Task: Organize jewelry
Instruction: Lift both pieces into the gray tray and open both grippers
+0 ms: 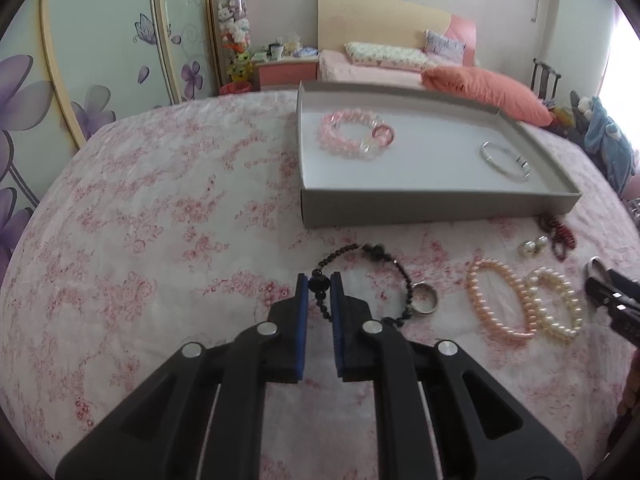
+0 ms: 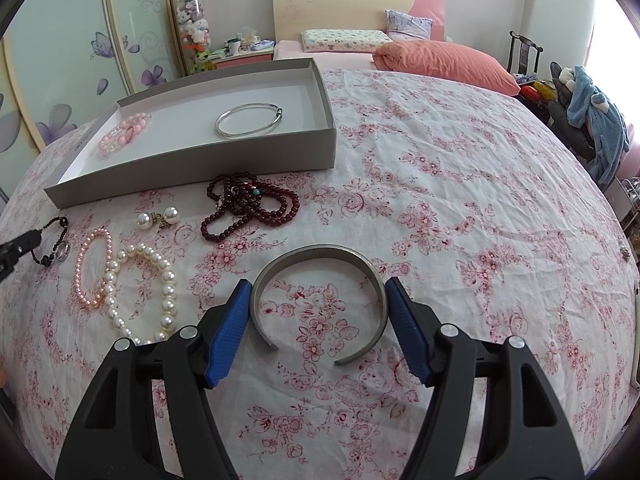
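A black beaded bracelet (image 1: 362,280) with a metal ring on it is pinched between the blue pads of the left gripper (image 1: 319,286), low on the pink floral bedsheet (image 1: 160,220). An open grey metal cuff bangle (image 2: 320,300) is bracketed by the spread jaws of the right gripper (image 2: 318,294), apparently not squeezed yet. Beyond, a pink pearl bracelet (image 2: 94,268), white pearl bracelet (image 2: 140,292), pearl earrings (image 2: 158,218) and dark red bead strand (image 2: 250,208) are laid out before the grey tray (image 2: 192,160), where a pink bead bracelet (image 1: 352,136) and silver bangle (image 1: 506,160) sit
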`<state>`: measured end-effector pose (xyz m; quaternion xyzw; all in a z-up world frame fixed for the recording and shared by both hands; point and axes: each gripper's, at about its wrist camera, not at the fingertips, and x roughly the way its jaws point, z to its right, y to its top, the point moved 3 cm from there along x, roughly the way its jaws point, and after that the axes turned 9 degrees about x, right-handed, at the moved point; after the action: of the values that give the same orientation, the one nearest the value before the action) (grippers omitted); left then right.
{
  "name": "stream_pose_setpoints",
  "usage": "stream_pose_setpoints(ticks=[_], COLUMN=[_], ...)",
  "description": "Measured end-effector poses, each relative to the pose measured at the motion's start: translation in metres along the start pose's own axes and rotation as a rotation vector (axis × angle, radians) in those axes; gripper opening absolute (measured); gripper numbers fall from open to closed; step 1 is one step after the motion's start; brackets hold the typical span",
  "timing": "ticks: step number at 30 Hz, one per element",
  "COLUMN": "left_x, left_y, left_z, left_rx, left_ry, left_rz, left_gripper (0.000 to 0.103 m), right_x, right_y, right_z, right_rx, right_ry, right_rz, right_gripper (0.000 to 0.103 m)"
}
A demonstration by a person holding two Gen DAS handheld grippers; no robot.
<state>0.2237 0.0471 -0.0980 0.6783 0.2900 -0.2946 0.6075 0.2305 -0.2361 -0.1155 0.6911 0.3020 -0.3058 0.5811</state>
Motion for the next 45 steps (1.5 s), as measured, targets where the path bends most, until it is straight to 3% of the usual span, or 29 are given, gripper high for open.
stream_pose_setpoints(ticks=[12, 23, 36, 45], left_x=[-0.064, -0.109, -0.141, -0.139], left_y=[0.014, 0.025, 0.034, 0.041], left_z=[0.005, 0.020, 0.036, 0.043], left_rx=[-0.025, -0.027, -0.007, 0.014], left_ry=[-0.093, -0.144, -0.130, -0.114], left_rz=[0.188, 0.299, 0.391, 0.403], left_gripper=[0.012, 0.012, 0.012, 0.012], right_x=[-0.035, -0.085, -0.134, -0.145], right_y=[0.000, 0.014, 0.028, 0.041], right_z=[-0.010, -0.036, -0.056, -0.062], right_rx=[-0.004, -0.004, -0.038, -0.048], right_ry=[0.068, 0.180, 0.244, 0.256], right_rz=[0.111, 0.268, 0.459, 0.522], right_gripper=[0.068, 0.068, 0.068, 0.068])
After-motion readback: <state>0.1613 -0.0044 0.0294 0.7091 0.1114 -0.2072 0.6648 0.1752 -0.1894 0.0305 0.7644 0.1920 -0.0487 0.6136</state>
